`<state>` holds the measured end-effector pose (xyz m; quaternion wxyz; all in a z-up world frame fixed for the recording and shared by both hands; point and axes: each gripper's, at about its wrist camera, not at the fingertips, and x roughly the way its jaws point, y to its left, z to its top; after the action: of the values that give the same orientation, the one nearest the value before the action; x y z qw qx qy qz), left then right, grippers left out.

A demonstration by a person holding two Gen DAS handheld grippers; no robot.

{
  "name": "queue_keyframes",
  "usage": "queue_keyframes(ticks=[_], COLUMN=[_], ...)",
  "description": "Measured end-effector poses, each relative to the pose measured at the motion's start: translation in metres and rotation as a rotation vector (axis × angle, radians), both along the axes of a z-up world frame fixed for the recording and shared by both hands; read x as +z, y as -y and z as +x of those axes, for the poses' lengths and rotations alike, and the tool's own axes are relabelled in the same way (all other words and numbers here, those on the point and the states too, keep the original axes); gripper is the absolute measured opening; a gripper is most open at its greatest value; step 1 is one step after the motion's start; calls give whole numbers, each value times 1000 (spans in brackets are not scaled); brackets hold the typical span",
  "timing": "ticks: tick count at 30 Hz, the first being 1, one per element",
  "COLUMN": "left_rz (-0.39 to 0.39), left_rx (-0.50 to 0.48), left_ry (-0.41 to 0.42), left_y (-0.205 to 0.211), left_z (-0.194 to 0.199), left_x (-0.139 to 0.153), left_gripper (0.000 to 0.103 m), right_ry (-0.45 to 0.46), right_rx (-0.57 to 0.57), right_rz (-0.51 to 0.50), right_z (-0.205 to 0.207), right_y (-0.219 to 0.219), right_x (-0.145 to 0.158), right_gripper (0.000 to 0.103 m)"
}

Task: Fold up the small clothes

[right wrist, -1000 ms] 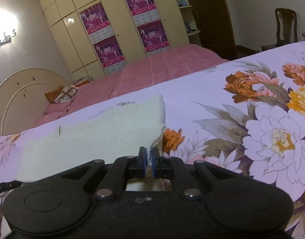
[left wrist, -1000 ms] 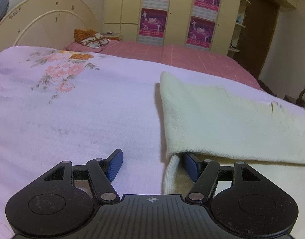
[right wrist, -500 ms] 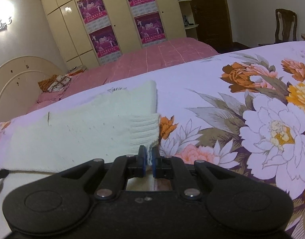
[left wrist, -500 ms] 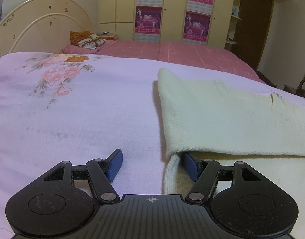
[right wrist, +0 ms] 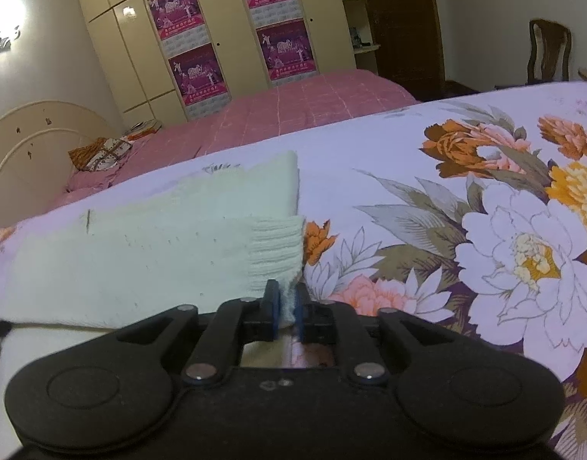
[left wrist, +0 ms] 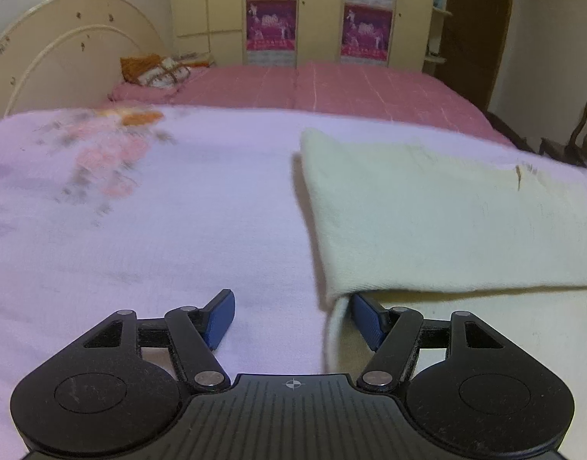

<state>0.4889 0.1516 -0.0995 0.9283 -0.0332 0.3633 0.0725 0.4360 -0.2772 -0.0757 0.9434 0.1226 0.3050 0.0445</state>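
Observation:
A cream knitted garment [left wrist: 439,222] lies folded over itself on the floral bedspread [left wrist: 140,230]. In the left wrist view my left gripper [left wrist: 291,316] is open; its right fingertip [left wrist: 364,316] sits under the garment's near left corner and its left one rests on bare bedspread. In the right wrist view the garment [right wrist: 151,253] fills the left half, with its ribbed hem on the right. My right gripper [right wrist: 286,308] is shut on the hem's near corner.
A pink bed [left wrist: 332,88] with a cream headboard [left wrist: 63,61] stands behind, with wardrobes [right wrist: 232,38] against the wall. A wooden chair [right wrist: 548,53] is at the far right. The bedspread [right wrist: 485,211] stretches right of the garment.
My right gripper has drawn the hem corner nearer, laying the ribbed hem over the lower layer, and its jaws have parted slightly. The left gripper has stayed open at the corner while its view tilted.

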Motion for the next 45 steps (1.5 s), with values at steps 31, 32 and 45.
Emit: queue_keyframes(ticks=[31, 32, 45], left_rz=[-11, 5, 4], left_rx=[-150, -191, -166], left_ry=[202, 201, 128], left_y=[41, 50, 41], left_z=[76, 80, 96], left_x=[16, 14, -23], left_gripper=[67, 67, 67], right_ry=[106, 110, 72], right_rx=[79, 84, -26], right_rz=[-129, -125, -162], right_z=[45, 46, 58], right_y=[-26, -28, -16], right_x=[5, 5, -3], right_gripper=[20, 20, 27])
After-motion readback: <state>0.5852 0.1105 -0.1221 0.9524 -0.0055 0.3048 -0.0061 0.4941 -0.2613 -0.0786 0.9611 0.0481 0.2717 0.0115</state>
